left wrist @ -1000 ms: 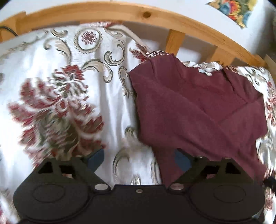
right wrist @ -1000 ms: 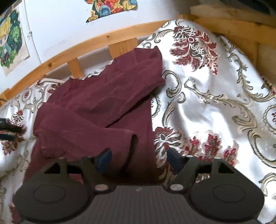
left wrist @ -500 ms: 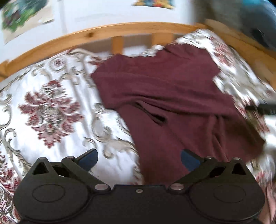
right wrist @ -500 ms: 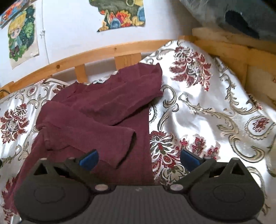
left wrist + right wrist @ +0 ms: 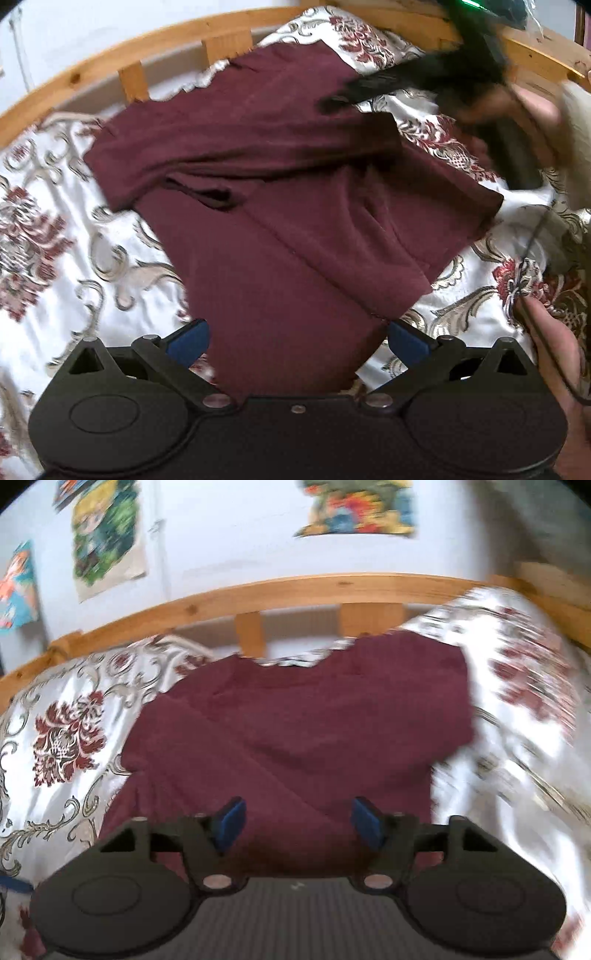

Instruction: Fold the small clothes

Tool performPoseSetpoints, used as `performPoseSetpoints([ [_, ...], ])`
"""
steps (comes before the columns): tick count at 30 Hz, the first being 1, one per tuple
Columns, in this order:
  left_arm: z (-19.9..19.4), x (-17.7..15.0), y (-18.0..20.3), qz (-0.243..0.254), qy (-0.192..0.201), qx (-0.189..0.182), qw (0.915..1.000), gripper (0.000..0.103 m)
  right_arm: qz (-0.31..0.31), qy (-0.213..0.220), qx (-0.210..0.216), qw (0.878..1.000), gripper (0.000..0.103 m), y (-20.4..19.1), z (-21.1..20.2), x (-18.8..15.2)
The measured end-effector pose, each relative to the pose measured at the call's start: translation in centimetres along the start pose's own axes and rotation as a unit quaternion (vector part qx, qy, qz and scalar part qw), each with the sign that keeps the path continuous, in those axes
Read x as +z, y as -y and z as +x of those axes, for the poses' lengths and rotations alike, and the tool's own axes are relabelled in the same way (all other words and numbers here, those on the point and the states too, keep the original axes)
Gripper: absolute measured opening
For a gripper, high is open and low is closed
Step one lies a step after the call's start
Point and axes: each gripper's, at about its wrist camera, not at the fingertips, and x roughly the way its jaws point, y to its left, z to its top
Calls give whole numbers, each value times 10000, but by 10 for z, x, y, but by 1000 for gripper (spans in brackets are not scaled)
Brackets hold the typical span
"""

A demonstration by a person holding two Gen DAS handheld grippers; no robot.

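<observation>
A maroon long-sleeved top (image 5: 280, 206) lies on the flowered bedspread, its sleeves folded across the body. It also shows in the right wrist view (image 5: 303, 731). My left gripper (image 5: 297, 338) is open and empty over the top's near hem. My right gripper (image 5: 301, 821) is open and empty above the top's near part. The right gripper also appears blurred in the left wrist view (image 5: 424, 81), over the top's far right side.
The white bedspread (image 5: 74, 251) with red and gold flowers covers the bed. A wooden bed rail (image 5: 295, 590) runs along the far side, with a poster-covered wall (image 5: 107, 542) behind. A hand (image 5: 554, 354) and a thin cable are at the right.
Both grippers swung over the top. The left view turned right so the top now fills its middle. The right gripper moved left and its jaws closed a little, still open.
</observation>
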Motion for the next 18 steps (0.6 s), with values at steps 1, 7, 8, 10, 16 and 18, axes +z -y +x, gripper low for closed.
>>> performPoseSetpoints([
  [1,2,0,0,-27,-21,-37,10000,102,-155,-41,69,9998,58,-7,13,6],
  [7,14,0,-1,25,-214,-319,9993,102,-757,-434,311,9957,55,-34,77,28],
  [8,15,0,1,98,-216,-352,9991,102,-863,-488,289,9947,50,-36,84,28],
  [10,17,0,4,193,-232,-398,9988,102,-1051,-499,137,9931,4,-40,95,28],
  [16,24,0,1,102,-346,-485,9982,102,-713,-106,-331,9968,3,-31,97,32],
  [18,24,-1,-1,74,-342,-484,9982,102,-500,-168,-318,9981,3,-25,99,34],
])
